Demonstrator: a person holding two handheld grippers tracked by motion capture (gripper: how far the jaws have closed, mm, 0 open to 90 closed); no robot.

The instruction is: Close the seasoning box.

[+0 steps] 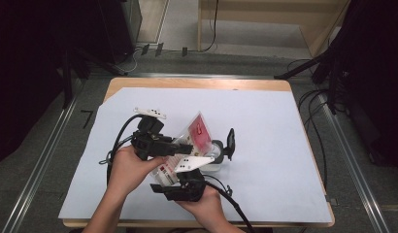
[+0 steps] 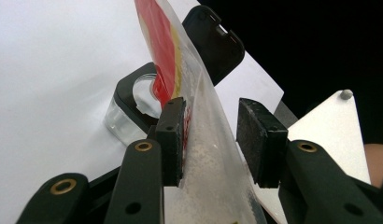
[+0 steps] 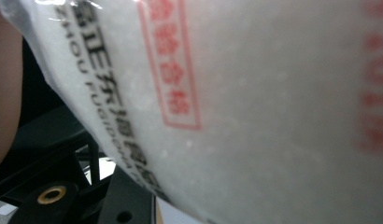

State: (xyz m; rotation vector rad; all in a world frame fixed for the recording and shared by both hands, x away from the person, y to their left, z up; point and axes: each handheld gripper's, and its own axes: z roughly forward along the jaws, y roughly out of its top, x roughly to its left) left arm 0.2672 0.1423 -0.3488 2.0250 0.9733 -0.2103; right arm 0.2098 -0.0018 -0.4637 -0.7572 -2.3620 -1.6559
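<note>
A clear plastic bag of white grains with a red label stands tilted, its top leaning over a small clear jar. The jar's black flip lid stands upright. My left gripper has the bag between its jaws. One pad touches the bag, and a thin gap shows at the other. My right gripper is shut on the bag's lower end. In the right gripper view the bag with its red print lies close over the jaws. The jar sits just beyond the left gripper.
A white paper sheet covers the wooden table. Black cables trail from both grippers toward the near edge. Dark stands and cables ring the table on the floor. The right gripper's grey plate is close beside the left jaws.
</note>
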